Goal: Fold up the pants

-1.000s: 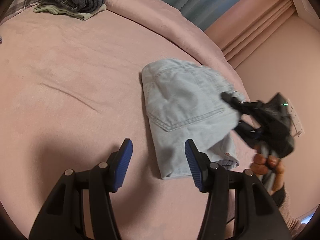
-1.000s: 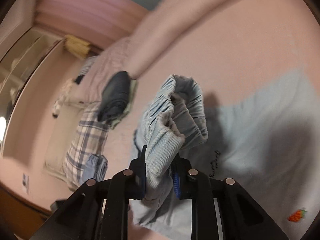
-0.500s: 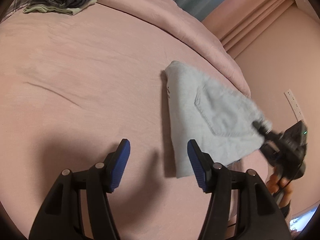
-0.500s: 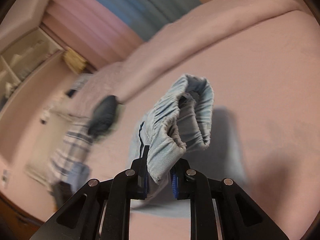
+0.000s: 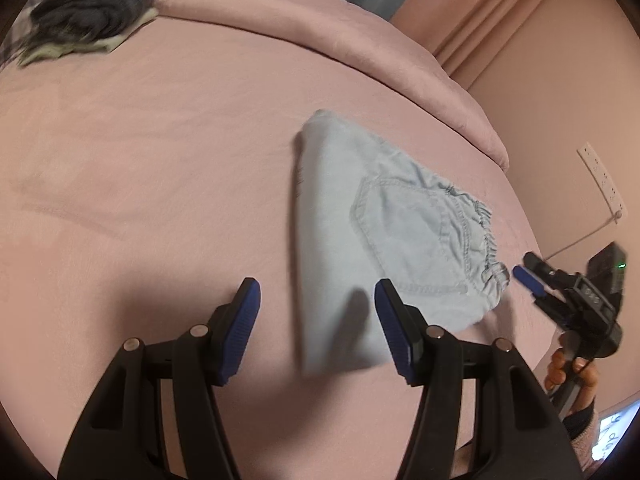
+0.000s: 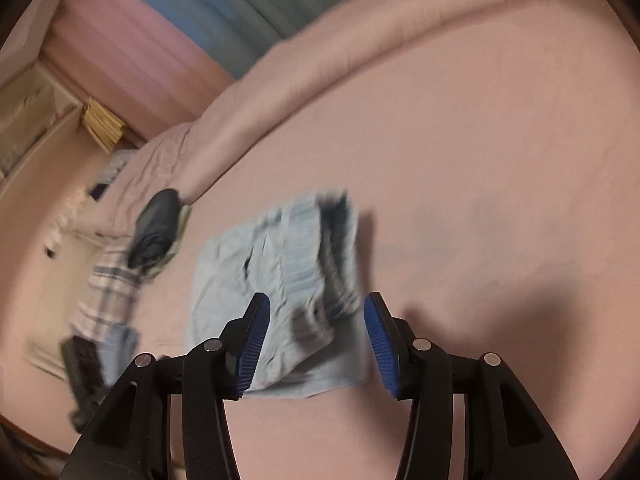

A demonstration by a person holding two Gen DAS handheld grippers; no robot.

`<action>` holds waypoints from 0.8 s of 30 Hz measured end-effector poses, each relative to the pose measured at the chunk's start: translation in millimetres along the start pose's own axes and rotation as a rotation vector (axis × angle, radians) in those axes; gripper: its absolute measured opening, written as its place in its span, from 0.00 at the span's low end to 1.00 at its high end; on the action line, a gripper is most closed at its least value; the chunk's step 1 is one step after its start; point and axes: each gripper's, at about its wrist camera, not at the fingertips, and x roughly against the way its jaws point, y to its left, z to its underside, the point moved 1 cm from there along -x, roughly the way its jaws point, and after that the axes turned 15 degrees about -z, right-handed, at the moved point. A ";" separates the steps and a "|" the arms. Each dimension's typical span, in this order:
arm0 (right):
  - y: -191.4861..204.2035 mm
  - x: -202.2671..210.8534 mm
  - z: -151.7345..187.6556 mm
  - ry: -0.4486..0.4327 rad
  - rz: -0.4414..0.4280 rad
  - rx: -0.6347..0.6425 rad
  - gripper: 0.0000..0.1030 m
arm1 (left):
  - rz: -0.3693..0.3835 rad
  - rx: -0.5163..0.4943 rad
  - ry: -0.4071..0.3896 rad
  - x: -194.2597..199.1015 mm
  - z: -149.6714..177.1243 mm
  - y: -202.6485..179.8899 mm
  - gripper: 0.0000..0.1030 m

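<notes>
The light blue denim pants [image 5: 372, 232] lie folded on the pink bed, back pocket up, waistband toward the right. My left gripper [image 5: 318, 320] is open and empty, hovering over the near edge of the pants. My right gripper [image 6: 316, 340] is open and empty just in front of the elastic waistband [image 6: 304, 264]. It also shows in the left wrist view [image 5: 532, 276], just right of the waistband, held by a hand.
A stack of dark folded clothes [image 5: 92, 16] sits at the far left of the bed, also seen in the right wrist view [image 6: 156, 232]. A plaid pillow [image 6: 108, 292] lies beside it. The bed's rolled edge [image 5: 400, 64] and a wall socket [image 5: 604, 184] are at right.
My right gripper laid the waistband end down, opened and let go of the pants, and drew back a little. The pants now lie flat. My left gripper stayed open.
</notes>
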 end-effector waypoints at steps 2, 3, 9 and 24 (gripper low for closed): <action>20.5 -9.2 -7.6 0.020 0.000 0.089 0.48 | -0.006 -0.049 -0.020 -1.6 -8.5 -19.0 0.56; 30.1 -17.9 -10.6 0.032 0.010 0.134 0.48 | -0.008 -0.076 -0.036 -1.5 -11.7 -27.6 0.56; 43.6 -86.9 -30.8 0.137 0.071 0.257 0.34 | -0.049 -0.223 -0.008 -27.6 -18.6 -69.9 0.31; 30.0 -77.6 -13.6 0.186 0.080 0.240 0.19 | -0.122 -0.304 0.041 -59.2 -10.8 -71.1 0.27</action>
